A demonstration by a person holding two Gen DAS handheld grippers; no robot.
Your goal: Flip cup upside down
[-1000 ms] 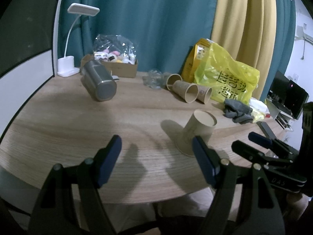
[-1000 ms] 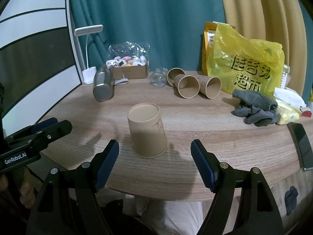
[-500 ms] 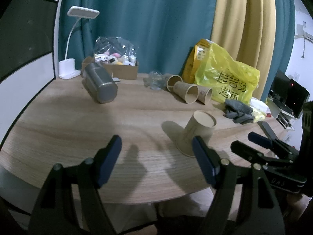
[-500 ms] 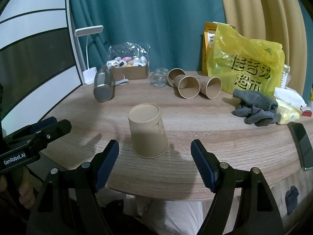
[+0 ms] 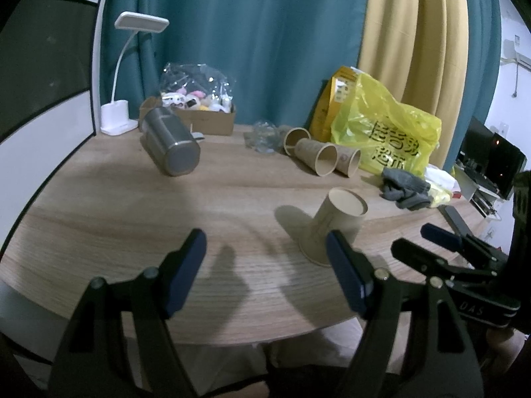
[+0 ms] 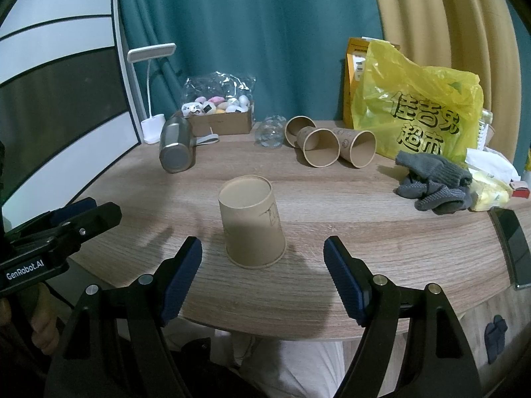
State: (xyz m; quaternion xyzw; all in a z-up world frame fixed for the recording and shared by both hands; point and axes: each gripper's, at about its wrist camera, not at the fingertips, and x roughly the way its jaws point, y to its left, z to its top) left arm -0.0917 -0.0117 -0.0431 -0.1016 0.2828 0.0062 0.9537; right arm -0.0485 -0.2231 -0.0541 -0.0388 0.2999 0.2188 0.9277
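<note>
A brown paper cup (image 6: 253, 222) stands upside down, mouth on the wooden table (image 6: 365, 232), near the front edge. It also shows in the left wrist view (image 5: 335, 225). My right gripper (image 6: 262, 278) is open and empty, just in front of the cup, apart from it. My left gripper (image 5: 265, 272) is open and empty, to the left of the cup; its right finger overlaps the cup's base in view. The right gripper shows in the left wrist view (image 5: 441, 248), and the left gripper shows in the right wrist view (image 6: 66, 219).
Three paper cups (image 6: 328, 146) lie on their sides at the back. A steel tumbler (image 6: 176, 149) lies at back left by a white lamp (image 6: 151, 99) and a cardboard box (image 6: 219, 119). A yellow bag (image 6: 415, 112), grey gloves (image 6: 434, 182) and a phone (image 6: 511, 242) are at right.
Both views have shifted only slightly; the cup stays upside down in place and both grippers stay open.
</note>
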